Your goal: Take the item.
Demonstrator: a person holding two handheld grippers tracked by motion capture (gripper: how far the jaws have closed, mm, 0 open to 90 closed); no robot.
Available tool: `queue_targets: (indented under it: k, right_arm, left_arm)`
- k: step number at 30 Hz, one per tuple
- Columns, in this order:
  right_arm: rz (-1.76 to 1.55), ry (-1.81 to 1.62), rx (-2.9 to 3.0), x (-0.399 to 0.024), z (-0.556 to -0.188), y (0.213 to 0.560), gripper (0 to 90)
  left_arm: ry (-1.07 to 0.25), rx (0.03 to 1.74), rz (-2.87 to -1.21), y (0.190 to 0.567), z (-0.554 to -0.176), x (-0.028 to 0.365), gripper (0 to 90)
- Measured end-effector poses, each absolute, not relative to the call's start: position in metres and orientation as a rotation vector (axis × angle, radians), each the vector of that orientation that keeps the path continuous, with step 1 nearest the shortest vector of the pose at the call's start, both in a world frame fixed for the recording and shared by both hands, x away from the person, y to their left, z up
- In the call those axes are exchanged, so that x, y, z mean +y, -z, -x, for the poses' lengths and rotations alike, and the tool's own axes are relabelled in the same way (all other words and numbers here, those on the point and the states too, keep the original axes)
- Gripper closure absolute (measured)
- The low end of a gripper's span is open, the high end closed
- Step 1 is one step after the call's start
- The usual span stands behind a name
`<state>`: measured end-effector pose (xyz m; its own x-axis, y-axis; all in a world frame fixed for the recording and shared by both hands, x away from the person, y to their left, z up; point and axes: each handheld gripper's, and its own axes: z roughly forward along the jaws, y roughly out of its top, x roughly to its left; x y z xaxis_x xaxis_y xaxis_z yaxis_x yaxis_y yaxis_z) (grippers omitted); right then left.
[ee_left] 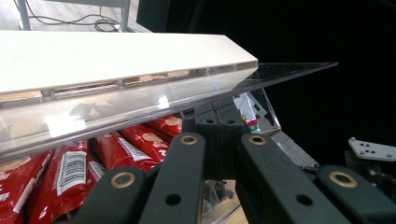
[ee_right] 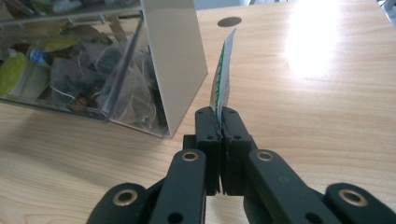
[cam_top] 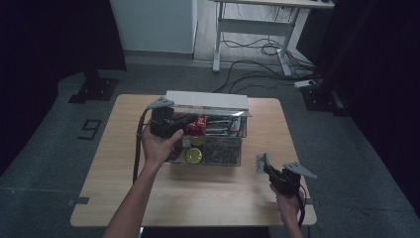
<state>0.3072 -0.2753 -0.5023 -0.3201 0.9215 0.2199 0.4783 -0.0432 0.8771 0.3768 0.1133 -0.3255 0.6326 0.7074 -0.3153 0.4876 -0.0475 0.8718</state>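
A clear box (cam_top: 223, 151) with several compartments of sachets stands mid-table, its white-edged lid (cam_top: 208, 100) raised. My left gripper (cam_top: 184, 120) reaches in at the box's left rear. In the left gripper view its jaws (ee_left: 219, 122) are shut, tips just under the clear lid (ee_left: 140, 60), above red sachets (ee_left: 116, 149); whether they pinch the lid's edge I cannot tell. My right gripper (cam_top: 266, 170) hangs low over the table, right of the box. It is shut (ee_right: 220, 116) on a thin white-and-green sachet (ee_right: 222, 74), seen edge-on beside the box's white end wall (ee_right: 177, 60).
The wooden table (cam_top: 198, 198) has bare room in front and to the right of the box. A small round dark mark (ee_right: 229, 21) sits on the tabletop beyond the sachet. A desk frame (cam_top: 257, 29) and floor cables lie behind the table.
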Motion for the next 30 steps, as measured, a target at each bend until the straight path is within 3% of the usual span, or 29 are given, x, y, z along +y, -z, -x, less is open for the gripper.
queue_targets:
  k: [20,27,28,30]
  right_arm:
    - [-1.597,-1.285,1.813,-0.292,-0.317,0.533,85.4]
    - [-1.643,-1.212,1.806,-0.3,-0.318,0.54,75.0]
    - [-1.666,-1.176,1.807,-0.302,-0.318,0.542,68.7]
    - [-1.68,-1.138,1.813,-0.302,-0.319,0.544,65.0]
  left_arm:
    - [-0.235,0.985,-1.7,0.327,-0.376,0.113,89.9]
    - [-0.236,0.983,-1.699,0.327,-0.375,0.113,89.9]
    - [-0.236,0.983,-1.699,0.327,-0.374,0.113,89.9]
    - [-0.235,0.985,-1.698,0.327,-0.374,0.113,89.9]
